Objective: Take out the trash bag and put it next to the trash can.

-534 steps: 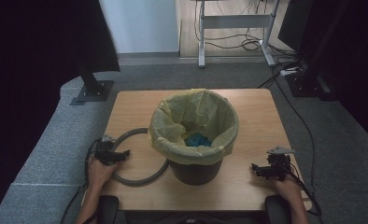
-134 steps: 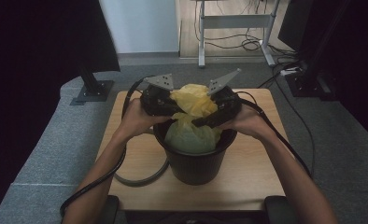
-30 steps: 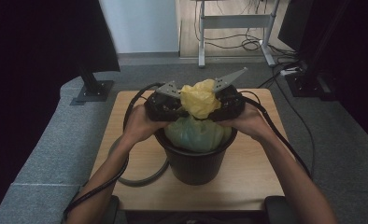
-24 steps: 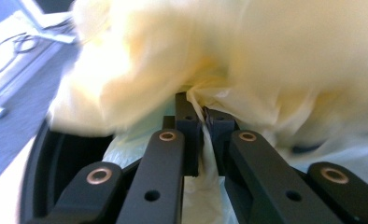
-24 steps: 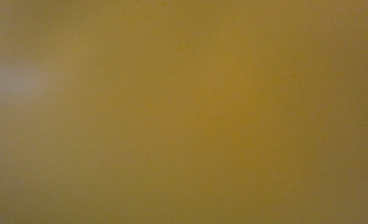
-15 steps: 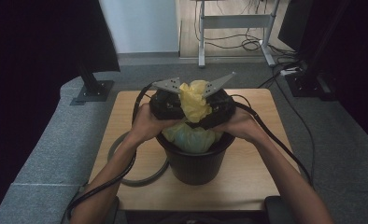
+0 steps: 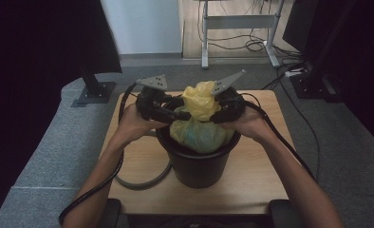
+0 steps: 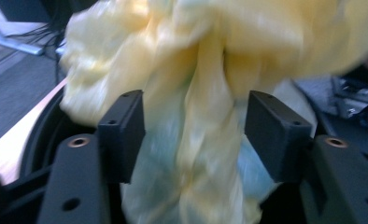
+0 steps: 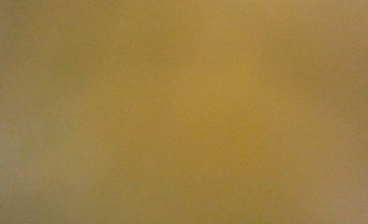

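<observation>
Yellow bag (image 7: 201, 118) bunched above black bin (image 7: 198, 161), neck between left gripper (image 8: 194, 135) fingers (image 8: 123, 133), jaws apart. Right gripper (image 7: 221, 110) against the bag, state unclear. Close low on neck, lift straight.

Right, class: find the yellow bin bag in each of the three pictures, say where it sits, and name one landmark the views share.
High view: the yellow bin bag bunches at centre, above the black bin, between both grippers.
Left gripper view: it hangs from the top down between the open jaws.
Right gripper view: a blurred yellow surface, probably the bag pressed close.
Shared landmark: the black bin's rim, at the left edge of the left gripper view.
</observation>
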